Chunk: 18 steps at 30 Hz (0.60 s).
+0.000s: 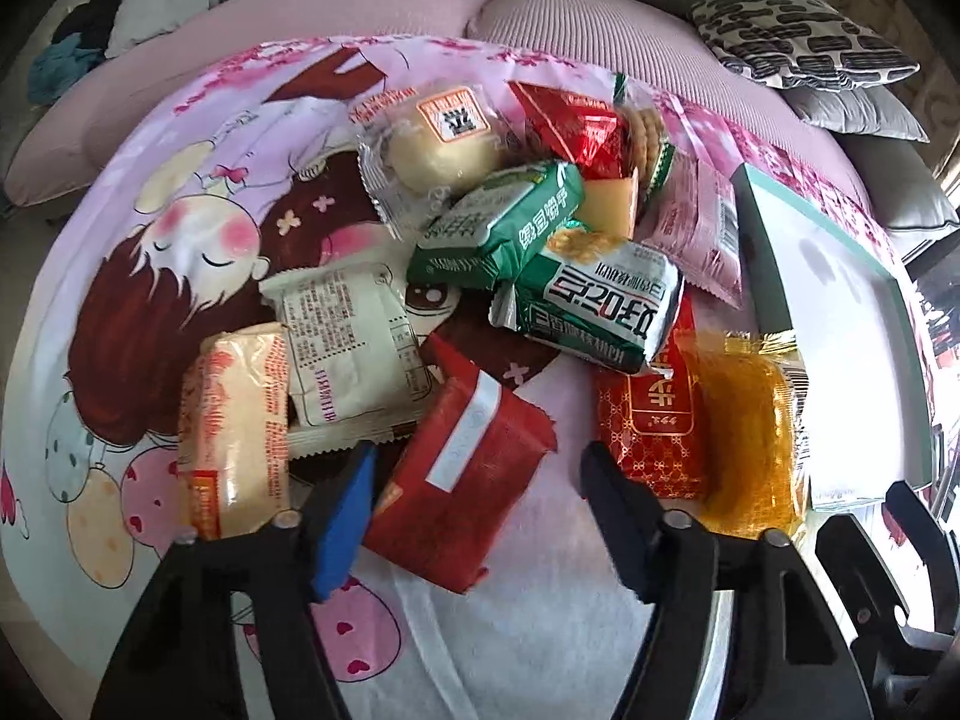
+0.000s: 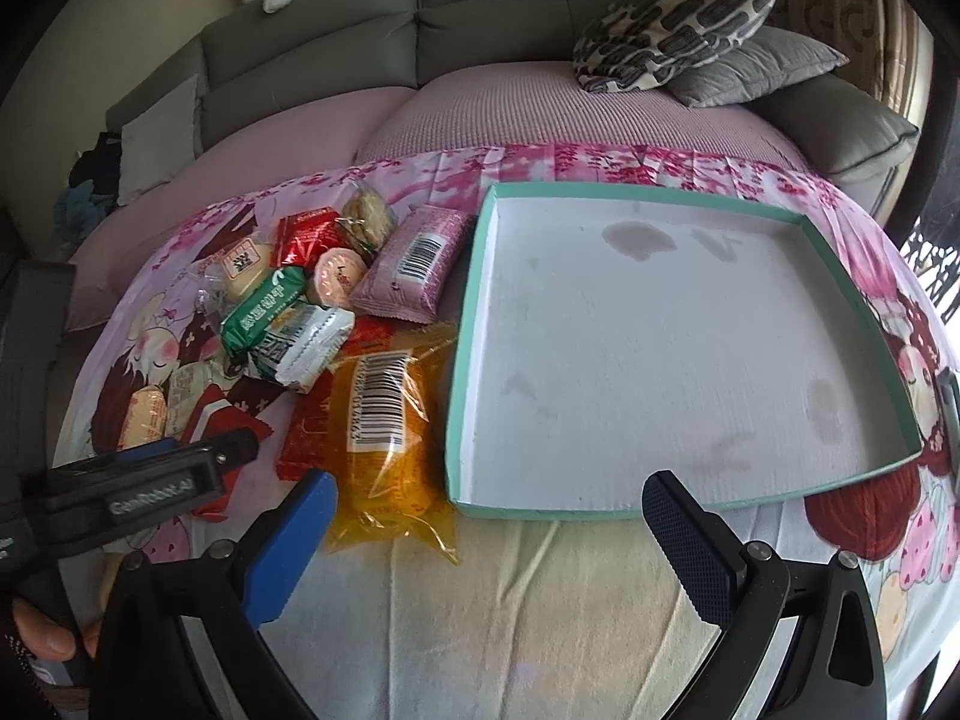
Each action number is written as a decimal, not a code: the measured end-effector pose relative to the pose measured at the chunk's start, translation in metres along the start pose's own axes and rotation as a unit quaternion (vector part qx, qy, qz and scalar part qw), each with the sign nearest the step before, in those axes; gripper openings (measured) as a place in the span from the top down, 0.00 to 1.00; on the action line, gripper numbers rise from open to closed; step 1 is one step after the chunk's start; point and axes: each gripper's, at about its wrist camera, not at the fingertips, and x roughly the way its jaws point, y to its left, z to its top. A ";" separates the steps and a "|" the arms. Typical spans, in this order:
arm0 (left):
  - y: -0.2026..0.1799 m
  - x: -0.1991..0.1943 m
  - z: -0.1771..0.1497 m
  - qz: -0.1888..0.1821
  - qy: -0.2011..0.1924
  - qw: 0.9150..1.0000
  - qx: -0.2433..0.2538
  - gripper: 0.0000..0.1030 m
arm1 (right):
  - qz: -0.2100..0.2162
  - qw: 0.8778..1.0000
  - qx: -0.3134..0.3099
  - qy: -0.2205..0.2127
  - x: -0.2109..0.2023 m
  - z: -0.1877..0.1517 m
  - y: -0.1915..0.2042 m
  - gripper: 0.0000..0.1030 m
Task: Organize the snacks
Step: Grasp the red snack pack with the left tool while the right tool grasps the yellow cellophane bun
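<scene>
A heap of wrapped snacks lies on a pink cartoon-print cloth (image 1: 150, 276). My left gripper (image 1: 477, 474) points down at the near edge of the heap, open, with a red packet (image 1: 468, 462) between its fingers. The blue pad (image 1: 342, 516) is at the packet's left side, and a gap shows on the right. Beside it lie a cream packet (image 1: 354, 348), a yellow-white packet (image 1: 234, 426) and an orange packet (image 1: 744, 420). My right gripper (image 2: 489, 486) is open and holds nothing, over the front rim of a teal-edged white tray (image 2: 465, 324).
The tray holds nothing and shows a few stains. Green packets (image 2: 264, 312), a pink packet (image 2: 414, 258) and the orange packet (image 2: 384, 420) lie left of it. The left gripper's housing (image 2: 138, 492) and a person's fingers (image 2: 48, 636) are at lower left. Sofa cushions (image 2: 678, 30) sit behind.
</scene>
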 end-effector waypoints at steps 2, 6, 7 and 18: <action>0.001 0.006 0.001 -0.002 0.010 1.000 -0.004 0.39 | 0.013 1.000 -0.003 0.006 0.002 0.003 0.003 0.01; 0.003 0.011 0.003 -0.010 0.015 1.000 -0.009 0.40 | 0.033 0.999 -0.011 0.022 0.008 0.012 0.012 0.17; 0.003 0.013 0.004 -0.010 0.017 1.000 -0.010 0.40 | 0.032 0.999 -0.015 0.026 0.009 0.015 0.014 0.19; 0.006 0.017 0.004 -0.017 0.023 0.999 -0.017 0.40 | 0.076 0.992 -0.043 0.095 0.032 0.041 0.032 0.53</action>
